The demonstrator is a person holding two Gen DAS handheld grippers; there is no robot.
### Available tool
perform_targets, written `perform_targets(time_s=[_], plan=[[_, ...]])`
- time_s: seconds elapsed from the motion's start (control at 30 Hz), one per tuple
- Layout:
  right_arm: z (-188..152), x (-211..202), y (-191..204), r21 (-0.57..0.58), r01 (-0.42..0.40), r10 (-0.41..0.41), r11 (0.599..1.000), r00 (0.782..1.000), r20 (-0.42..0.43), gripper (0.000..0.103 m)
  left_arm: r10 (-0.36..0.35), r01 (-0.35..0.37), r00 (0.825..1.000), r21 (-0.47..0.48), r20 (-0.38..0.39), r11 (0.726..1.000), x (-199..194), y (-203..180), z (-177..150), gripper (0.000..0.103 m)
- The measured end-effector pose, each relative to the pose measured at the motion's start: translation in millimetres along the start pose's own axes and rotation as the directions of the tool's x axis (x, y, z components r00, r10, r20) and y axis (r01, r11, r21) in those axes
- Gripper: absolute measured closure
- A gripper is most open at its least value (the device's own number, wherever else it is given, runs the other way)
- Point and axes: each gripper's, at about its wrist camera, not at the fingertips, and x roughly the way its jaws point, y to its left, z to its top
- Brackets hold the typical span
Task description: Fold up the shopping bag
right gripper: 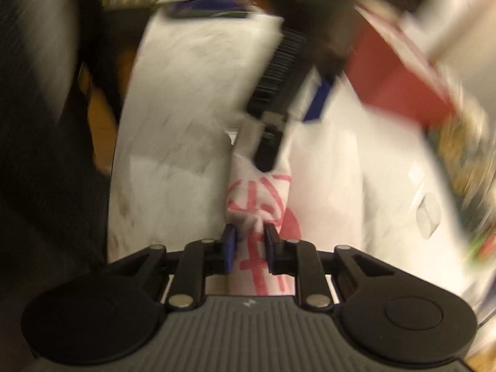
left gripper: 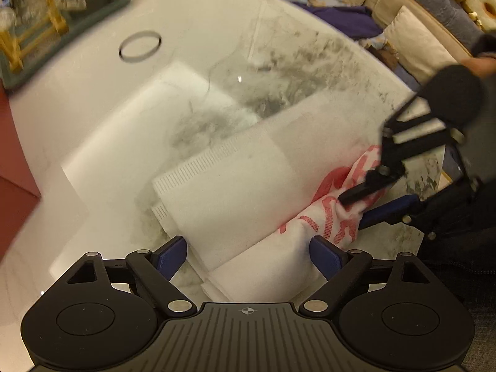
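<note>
- My left gripper (left gripper: 248, 255) stands wide, its blue pads on either side of the folded white shopping bag (left gripper: 235, 192) and not pressing on it.
- The bag lies on the white marble table (left gripper: 93, 142), folded into a thick flat bundle with a ribbed seam along one edge; its red-printed end is bunched up to the right of my left gripper.
- My right gripper (right gripper: 249, 246) is drawn narrow and pinches that red-printed bunch of cloth between its pads; from the left wrist I see it coming in from the right with the fabric gathered at its tips.
- A hand in a dark glove (left gripper: 449, 96) holds the right gripper's handle at the right edge of the left wrist view.
- The right wrist view is heavily blurred; I can make out the bag's white panel stretching away and the left gripper's ribbed body above it, little more.
- A thin dark ring (left gripper: 140, 46) lies on the table beyond the bag, well apart from it.
- A tray of cluttered items (left gripper: 46, 15) sits at the far left, and cushions (left gripper: 412, 40) lie past the table's right edge.
</note>
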Motion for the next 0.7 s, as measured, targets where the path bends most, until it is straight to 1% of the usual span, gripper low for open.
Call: perform_targets(time_s=[0.03,0.07,0.1,0.13,0.17,0.23,0.27,0.33,0.37,0.4,0.43,0.5,0.57,0.6,0.7], plan=[[-2,0,-18,0.106,-0.073,0.072,0.992,0.997,0.012,0.086,0.011,-0.012,0.999,0.020,0.045,1.000,-9,-2,0,0.015],[-5,1,-37,0.214,-0.149,0.146,0.965,0.989,0.031,0.087,0.018,-0.021,0.996,0.042,0.091,0.999,-18,-5,-1,0.015],[-11,4,-57,0.324,-0.230,0.223,0.918,0.973,0.058,0.087,0.018,-0.029,0.991,0.078,0.135,0.996,-26,-9,-2,0.015],[-16,7,-76,0.417,-0.301,0.290,0.857,0.953,0.090,0.087,0.013,-0.036,0.984,0.127,0.178,0.991,-32,-14,-4,0.015],[-23,12,-90,0.483,-0.356,0.344,0.800,0.932,0.119,0.087,0.006,-0.045,0.975,0.174,0.220,0.984,-38,-19,-6,0.015],[-36,23,-112,0.576,-0.447,0.431,0.685,0.885,0.175,0.087,-0.018,-0.064,0.956,0.267,0.294,0.961,-49,-30,-10,0.015],[-42,28,-120,0.610,-0.476,0.459,0.634,0.866,0.199,0.087,-0.033,-0.070,0.949,0.312,0.313,0.947,-50,-37,-12,0.015],[-54,36,-130,0.660,-0.521,0.496,0.540,0.831,0.251,0.088,-0.051,-0.083,0.946,0.390,0.320,0.917,-51,-50,-14,0.015],[-61,40,-134,0.680,-0.540,0.509,0.495,0.815,0.277,0.088,-0.051,-0.097,0.947,0.435,0.317,0.895,-51,-57,-15,0.015],[-67,43,-137,0.696,-0.557,0.518,0.454,0.800,0.303,0.089,-0.046,-0.119,0.948,0.484,0.314,0.867,-50,-65,-17,0.015],[-71,46,-139,0.704,-0.570,0.522,0.424,0.789,0.324,0.089,-0.035,-0.143,0.950,0.535,0.309,0.833,-48,-72,-20,0.015],[-77,50,-140,0.713,-0.588,0.526,0.383,0.773,0.355,0.089,0.002,-0.194,0.956,0.632,0.292,0.750,-41,-86,-24,0.015],[-76,53,-142,0.714,-0.596,0.528,0.368,0.766,0.367,0.089,0.056,-0.237,0.961,0.694,0.272,0.680,-31,-93,-24,0.015],[-75,54,-141,0.713,-0.596,0.528,0.370,0.766,0.367,0.089,0.067,-0.237,0.964,0.713,0.259,0.660,-27,-95,-22,0.015],[-73,53,-140,0.714,-0.594,0.527,0.371,0.768,0.365,0.089,0.082,-0.218,0.973,0.747,0.215,0.628,-16,-94,-11,0.015]])
